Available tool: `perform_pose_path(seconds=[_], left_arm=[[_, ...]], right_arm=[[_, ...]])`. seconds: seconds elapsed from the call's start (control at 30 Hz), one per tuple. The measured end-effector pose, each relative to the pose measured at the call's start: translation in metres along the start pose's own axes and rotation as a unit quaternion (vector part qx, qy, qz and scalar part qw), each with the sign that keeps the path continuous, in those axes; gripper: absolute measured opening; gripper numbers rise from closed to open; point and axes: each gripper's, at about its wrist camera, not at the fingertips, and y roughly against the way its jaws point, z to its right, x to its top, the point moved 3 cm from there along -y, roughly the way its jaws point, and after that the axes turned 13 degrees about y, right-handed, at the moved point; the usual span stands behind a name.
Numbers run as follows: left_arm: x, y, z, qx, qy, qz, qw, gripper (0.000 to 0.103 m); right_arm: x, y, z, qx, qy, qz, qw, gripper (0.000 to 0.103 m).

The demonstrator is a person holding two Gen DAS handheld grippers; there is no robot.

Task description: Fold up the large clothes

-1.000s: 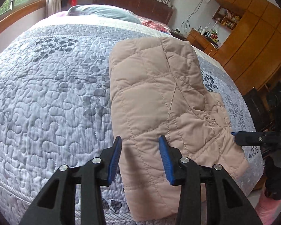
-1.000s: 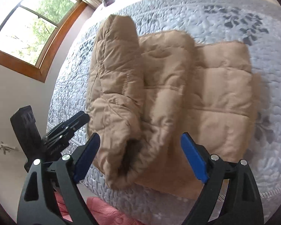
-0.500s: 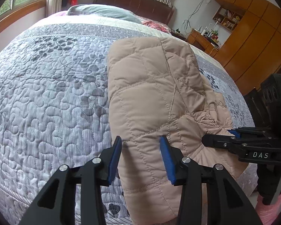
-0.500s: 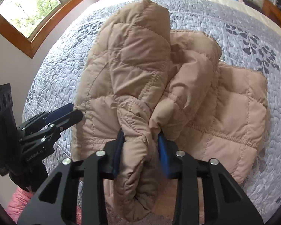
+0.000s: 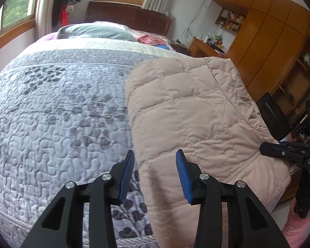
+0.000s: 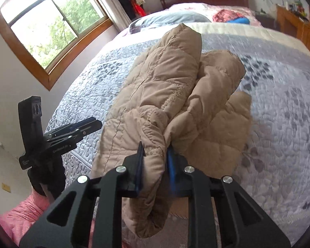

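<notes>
**Sleeve Fold in Progress — Right Grip Set, Left Side Free**

The quilted beige jacket point(image 6: 175, 95) lies on the bed point(image 5: 51, 113), near its front edge; in the left wrist view it fills the centre and right of the frame, with its bottom edge hanging towards the lower border.

**Right hand-held gripper point(image 6: 155, 157).** Its jaws have just been closing and now clamp a puffy sleeve point(image 6: 153, 165) of the jacket. The blue pads press into the padding from both sides, and the cuff end droops below the jaws at lower centre of the right wrist view. The rest of the sleeve runs up to the bunched body above.

**Left hand-held gripper point(image 5: 155, 175).** Its jaws stand part open with nothing pressed between them. The jacket's left edge shows in the gap, but the pads do not bear on the fabric — this hand holds nothing.

**Step in hand.** Judged from the layout, the sleeve is being carried across the jacket body as one fold of the sequence.

**Next move calls for:**
- laying the clamped sleeve flat over the body, without dragging the jacket off the bed edge;
- opening the right jaws only once the sleeve rests on the fabric;
- bringing the left jaws onto the near hem or side edge, probably for the following fold.
</notes>
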Motion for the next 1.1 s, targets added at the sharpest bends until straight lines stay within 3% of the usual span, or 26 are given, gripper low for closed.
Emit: perform_pose_path(seconds=[0.27,0.47,0.57,0.67,0.77,0.87,0.97,1.1], left_arm=[[-0.025,-0.035,0.021,0.024,-0.048,-0.026,0.9982,0.043],[-0.034,-0.06,0.015,0.033,-0.047,-0.04,0.9975,0.048],[-0.036,-0.068,0.014,0.037,-0.049,-0.041,0.9973,0.048],[-0.036,-0.069,0.014,0.039,-0.048,-0.041,0.9973,0.049],[-0.03,-0.06,0.009,0.015,-0.033,-0.051,0.9981,0.049],[-0.02,-0.046,-0.002,-0.007,-0.009,-0.066,0.9977,0.05],[-0.01,-0.032,-0.004,-0.003,-0.004,-0.046,0.9989,0.047],[0.002,-0.026,0.011,-0.017,-0.006,-0.041,0.999,0.047]], right_arm=[[-0.055,-0.036,0.042,0.032,-0.08,-0.013,0.996,0.019],[-0.079,-0.07,0.071,0.082,-0.131,-0.011,0.988,0.022],[-0.082,-0.077,0.076,0.087,-0.135,-0.007,0.987,0.021],[-0.08,-0.075,0.074,0.079,-0.129,-0.009,0.988,0.024],[-0.08,-0.057,0.065,0.052,-0.119,-0.012,0.992,0.044],[-0.075,-0.03,0.057,0.001,-0.091,0.002,0.996,0.053],[-0.066,-0.003,0.052,-0.036,-0.077,0.025,0.996,0.053],[-0.037,0.001,0.058,-0.038,-0.069,0.033,0.996,0.054]])
